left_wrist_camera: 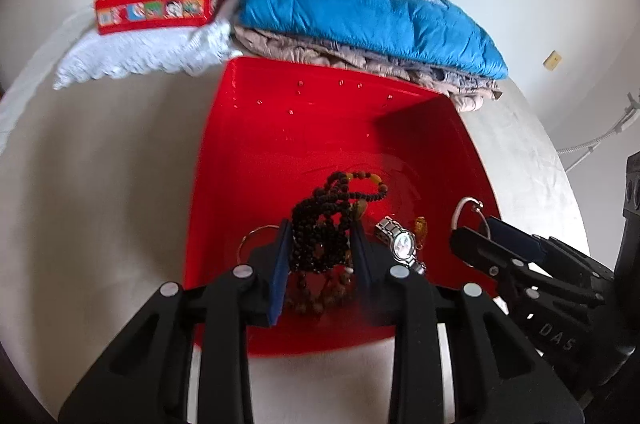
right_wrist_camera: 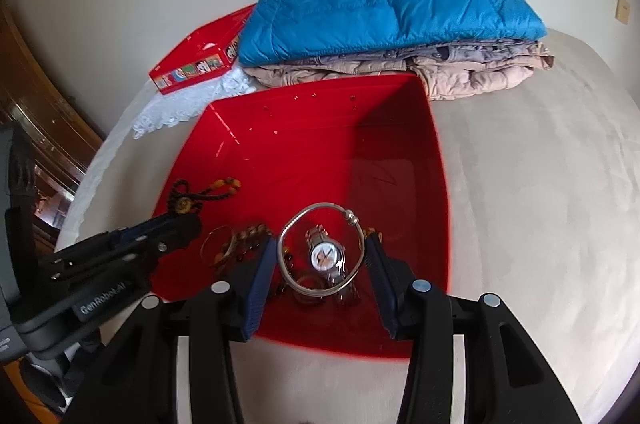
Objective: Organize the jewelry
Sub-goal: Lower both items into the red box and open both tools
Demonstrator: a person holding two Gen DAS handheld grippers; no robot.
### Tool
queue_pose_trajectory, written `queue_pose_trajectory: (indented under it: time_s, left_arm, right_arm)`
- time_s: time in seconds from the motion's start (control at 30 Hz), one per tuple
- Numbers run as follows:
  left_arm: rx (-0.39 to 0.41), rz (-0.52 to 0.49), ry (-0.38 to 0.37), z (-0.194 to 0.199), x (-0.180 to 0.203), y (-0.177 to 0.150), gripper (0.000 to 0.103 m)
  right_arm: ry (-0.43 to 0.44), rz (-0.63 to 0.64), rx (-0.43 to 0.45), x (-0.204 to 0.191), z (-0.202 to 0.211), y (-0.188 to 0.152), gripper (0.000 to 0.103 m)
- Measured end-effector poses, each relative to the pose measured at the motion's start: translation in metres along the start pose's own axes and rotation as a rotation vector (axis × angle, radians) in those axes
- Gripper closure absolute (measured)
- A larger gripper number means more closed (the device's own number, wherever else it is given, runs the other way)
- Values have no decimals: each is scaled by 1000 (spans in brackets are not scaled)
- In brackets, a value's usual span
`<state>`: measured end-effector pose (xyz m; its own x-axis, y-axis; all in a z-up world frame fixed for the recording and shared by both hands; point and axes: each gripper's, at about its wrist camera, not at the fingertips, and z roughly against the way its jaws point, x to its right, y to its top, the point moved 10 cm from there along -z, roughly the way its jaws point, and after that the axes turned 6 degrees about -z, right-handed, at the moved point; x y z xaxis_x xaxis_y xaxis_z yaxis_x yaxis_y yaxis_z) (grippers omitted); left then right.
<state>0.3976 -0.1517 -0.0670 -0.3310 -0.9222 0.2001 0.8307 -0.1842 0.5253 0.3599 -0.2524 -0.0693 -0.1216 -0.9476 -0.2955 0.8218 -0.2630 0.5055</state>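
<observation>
The dark bead necklace (left_wrist_camera: 320,236) hangs bunched between the pads of the left gripper (left_wrist_camera: 322,252), which grasps it above the red tray (left_wrist_camera: 280,128). The right gripper (right_wrist_camera: 322,256) clamps a silver bangle (right_wrist_camera: 320,248) over the wristwatch (right_wrist_camera: 326,256) lying in the tray. Behind stand a small red box (left_wrist_camera: 160,4) and a folded blue jacket (left_wrist_camera: 360,8).

Red tray (right_wrist_camera: 400,152): glossy smooth plastic. Bangle (right_wrist_camera: 320,248) & watch (left_wrist_camera: 402,244): shiny metal. Bead necklace (left_wrist_camera: 320,224): matt, wood-like. Blue jacket (right_wrist_camera: 384,12): quilted cloth w/ sheen.
</observation>
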Motion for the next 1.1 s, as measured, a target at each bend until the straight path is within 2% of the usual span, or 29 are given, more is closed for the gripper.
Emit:
queue_pose_trajectory:
  time_s: [0.1,0.4,0.53,0.63,0.9,1.1]
  left_arm:
    - [-12,-15,32,-12,-6,-2,75]
    - [-45,-5,64,-28,-17,-5,75]
    - [-46,-14,75,-29,-17,-5,74]
    - [-40,-4,84,-29,-20,-4,52]
    - [-17,2,75,-17,-20,-1,51]
    - [48,1,93,14,-18,6,44]
  right_arm:
    - [-21,7,-13,3,-12,-3,57]
    - [-88,25,0,11,-26,-2,57]
    - [-90,40,-8,9,-30,-3,56]
    - [-107,59,-1,8,-29,-2,50]
    - [-76,24,46,13,-2,8,50]
    - [-49,1,92,16,25,14,50]
